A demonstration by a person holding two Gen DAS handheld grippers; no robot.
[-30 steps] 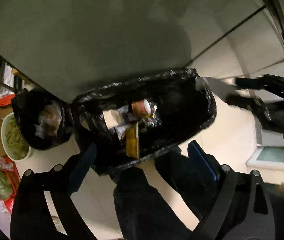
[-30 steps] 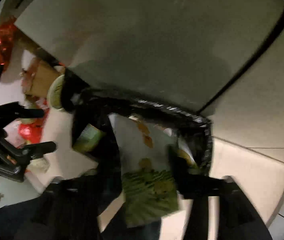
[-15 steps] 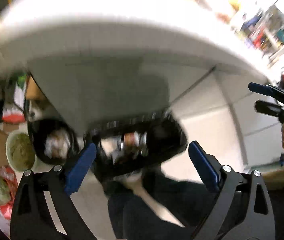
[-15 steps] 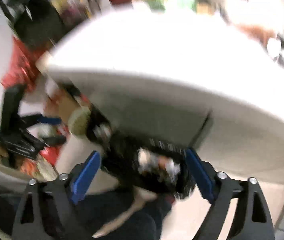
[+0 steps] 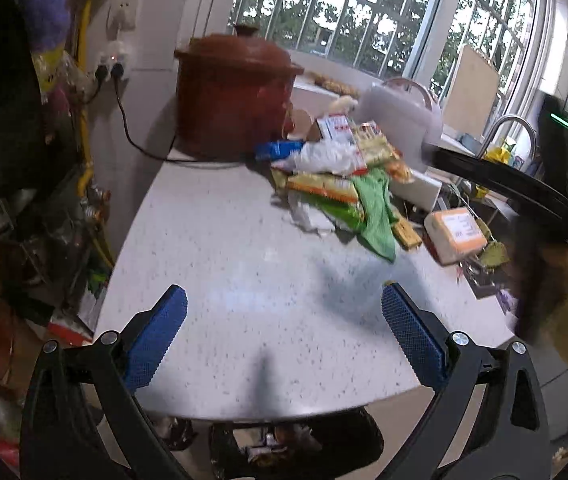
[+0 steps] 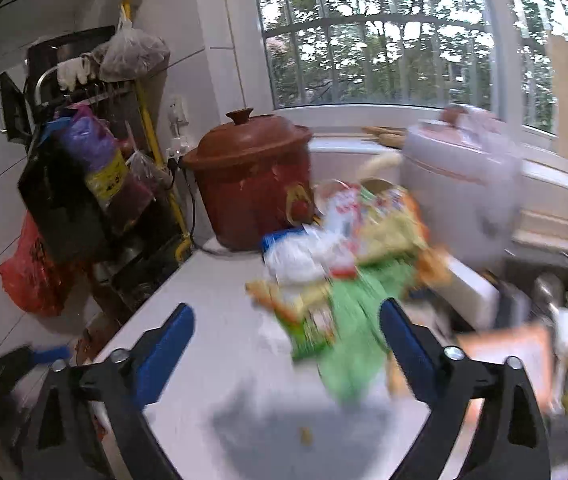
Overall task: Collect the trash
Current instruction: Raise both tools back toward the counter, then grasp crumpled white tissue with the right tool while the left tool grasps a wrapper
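The step in hand looks like reaching for the next piece from the heap of wrappers, so work across the scene from the left. The left gripper (image 5: 284, 322) hovers over bare tabletop (image 5: 224, 248) with its jaws spread wide and nothing between them; it sits well short of the rubbish and should move forward and to the right before it closes. Behind the bare patch stands a brown pot (image 5: 232, 92) with a black cord (image 5: 132, 136) trailing beside it, and both are best kept clear of. The trash pile (image 5: 335, 184), a jumble of packets, white crumpled paper and a green wrapper (image 5: 375, 216), lies just right of the pot, near the middle of the tabletop. The right gripper (image 6: 285, 338) is closer to the pile (image 6: 343, 264); its jaws are a little way into closing, yet nothing is pressed between them, and the green wrapper (image 6: 355, 340) lies beyond the right pad. A low, flat approach that pinches one loose edge should lift a piece cleanly; a deep scoop would probably scatter the rest towards the white cooker (image 6: 463, 184) and the sink side. The bin bag (image 5: 295, 446) shows just below the tabletop's near edge, so the carry back is short
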